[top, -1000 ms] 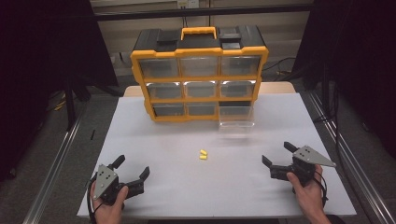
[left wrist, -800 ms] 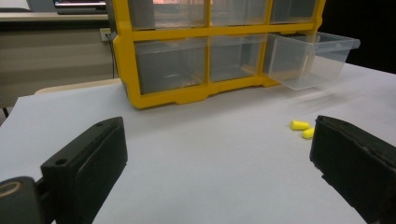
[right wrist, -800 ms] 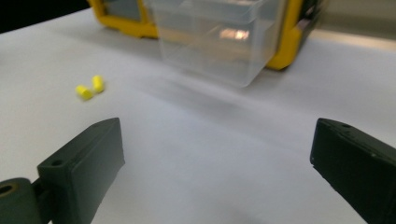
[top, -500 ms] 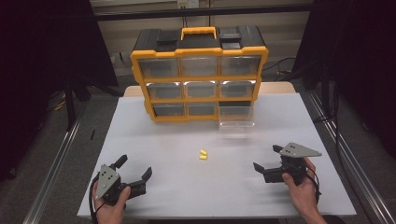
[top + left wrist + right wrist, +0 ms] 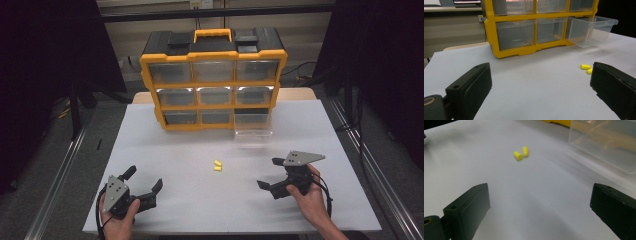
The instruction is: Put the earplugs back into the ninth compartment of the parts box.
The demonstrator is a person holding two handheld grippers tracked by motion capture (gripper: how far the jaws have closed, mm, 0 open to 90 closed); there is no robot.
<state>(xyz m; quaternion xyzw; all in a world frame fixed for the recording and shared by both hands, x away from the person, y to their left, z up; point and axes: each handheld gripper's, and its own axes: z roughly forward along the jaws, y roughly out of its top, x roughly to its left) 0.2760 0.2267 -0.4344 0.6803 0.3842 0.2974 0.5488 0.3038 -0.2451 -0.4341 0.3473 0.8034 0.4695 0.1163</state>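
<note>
Yellow drawer box (image 5: pixel 213 80) at the far edge of the white table (image 5: pixel 200 200), one clear drawer (image 5: pixel 253 129) pulled out, two small yellow plugs (image 5: pixel 217 165) mid-table, left gripper (image 5: pixel 145 186) near the front-left corner, right gripper (image 5: pixel 270 173) by the front-right, both wide apart

Matt, perhaps foam yellow plugs (image 5: pixel 217 165); clear plastic drawer (image 5: pixel 253 129)

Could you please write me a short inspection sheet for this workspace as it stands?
Surface: white table top, clean.
Job's things: two yellow earplugs lying together mid-table; clear drawer pulled out of the yellow organiser, bottom right.
Clutter: nothing seen.
Grippers: left hand-held gripper open, empty; right hand-held gripper open, empty, pointed toward the earplugs.
Cables: one trails from each gripper; more behind the organiser.
Surroundings: metal rails at both sides, dark beyond.
</note>
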